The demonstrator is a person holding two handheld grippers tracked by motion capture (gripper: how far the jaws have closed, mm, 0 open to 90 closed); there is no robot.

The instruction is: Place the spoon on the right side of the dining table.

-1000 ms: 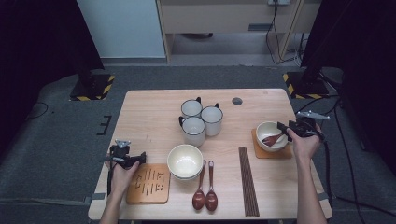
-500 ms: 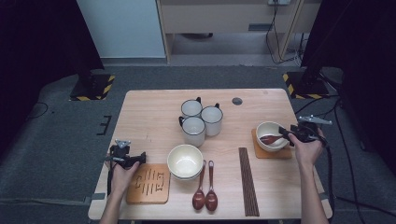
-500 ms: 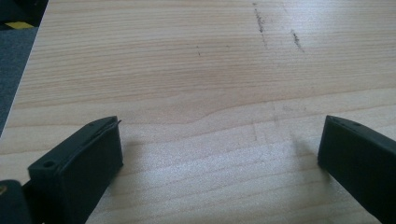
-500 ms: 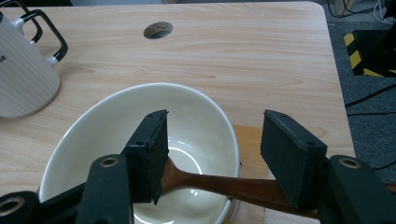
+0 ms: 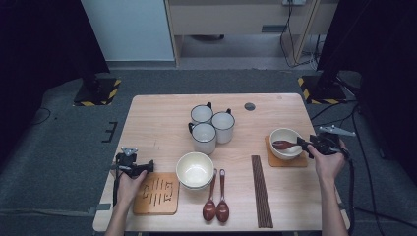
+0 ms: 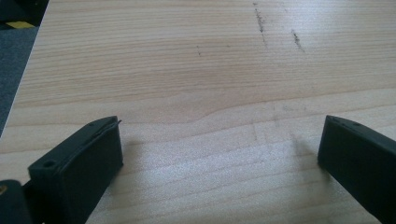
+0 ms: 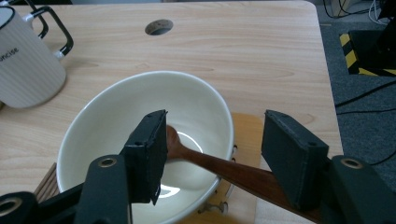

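The right gripper [image 7: 212,154] sits over the near rim of the cream bowl [image 7: 112,121], fingers [image 7: 149,149] spread wide, and the brown wooden spoon [image 7: 219,170] runs straight through the gap between them, touching neither pad that I can make out. Its scoop lies down inside the bowl just past the left finger, the handle climbs over the rim toward the right finger and on under the gripper body. From above, the bowl rests on its wooden coaster [image 5: 291,161] with the right gripper [image 5: 309,146] just beside it on the far side from the mugs [image 5: 210,127]. The spoon looks released, so the job now, I'd say, is a clean exit: keep the jaws wide and draw back along the handle's own line, because any sideways drift would let a finger catch the handle and lever the scoop out or nudge the bowl off the coaster. Lifting a touch before backing off should clear the rim. Over on the other side the left gripper [image 6: 219,144] has its fingers [image 6: 84,158] wide apart with bare tabletop [image 6: 196,70] between them, holding nothing.
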